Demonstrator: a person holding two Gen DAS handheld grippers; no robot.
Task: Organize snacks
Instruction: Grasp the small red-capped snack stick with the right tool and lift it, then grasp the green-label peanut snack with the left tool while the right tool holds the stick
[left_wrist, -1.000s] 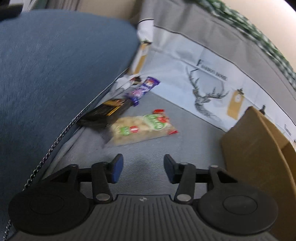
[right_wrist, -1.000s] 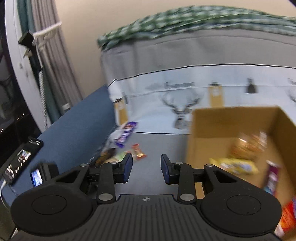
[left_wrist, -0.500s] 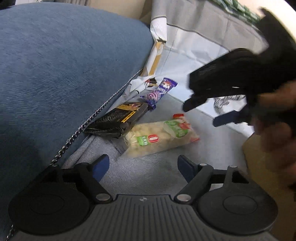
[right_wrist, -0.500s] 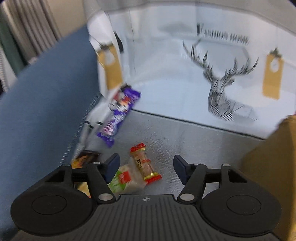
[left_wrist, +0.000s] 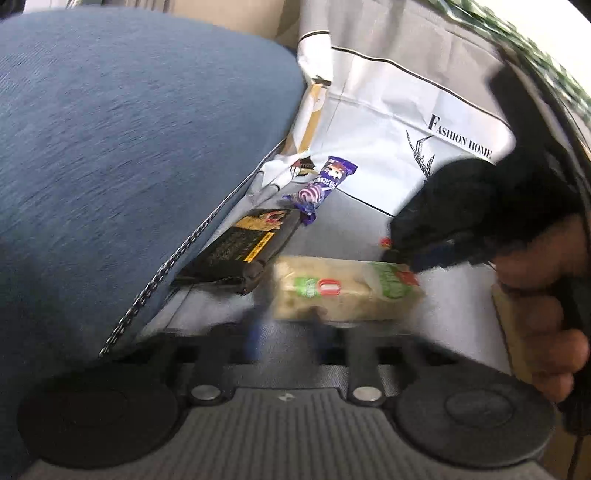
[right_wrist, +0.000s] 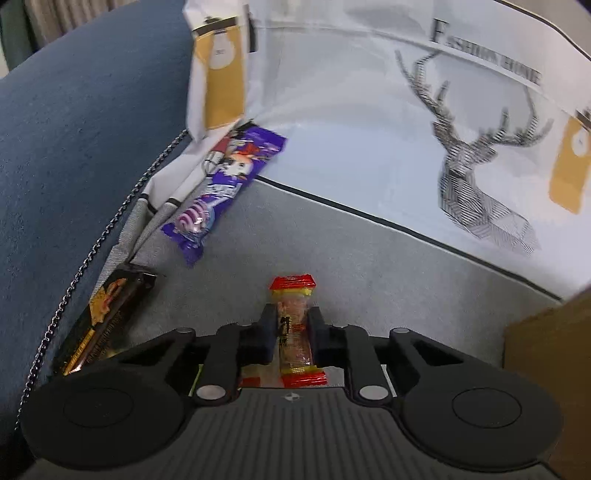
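Observation:
My left gripper (left_wrist: 286, 325) sits at the near left corner of a cream and green snack packet (left_wrist: 343, 288). Its blurred jaws are closing on that corner. My right gripper (right_wrist: 294, 328) points down at the grey seat, its jaws closing tight on a small clear snack bar (right_wrist: 291, 291) with red and yellow ends. In the left wrist view the right gripper (left_wrist: 402, 254) hangs over the packet's far right end, held by a hand (left_wrist: 535, 266). A purple wrapper (right_wrist: 221, 184) and a black and gold packet (right_wrist: 103, 317) lie to the left.
A blue cushion (left_wrist: 110, 147) with a chain along its edge walls off the left. White deer-print cloth (right_wrist: 369, 129) rises behind the grey seat (right_wrist: 369, 258). A cardboard box (right_wrist: 546, 339) stands at the right, its edge also beside the hand.
The right gripper swung from the cardboard box down to the loose snacks, opened, then closed on the small bar. The left jaws spread wide, then closed at the cream packet's corner.

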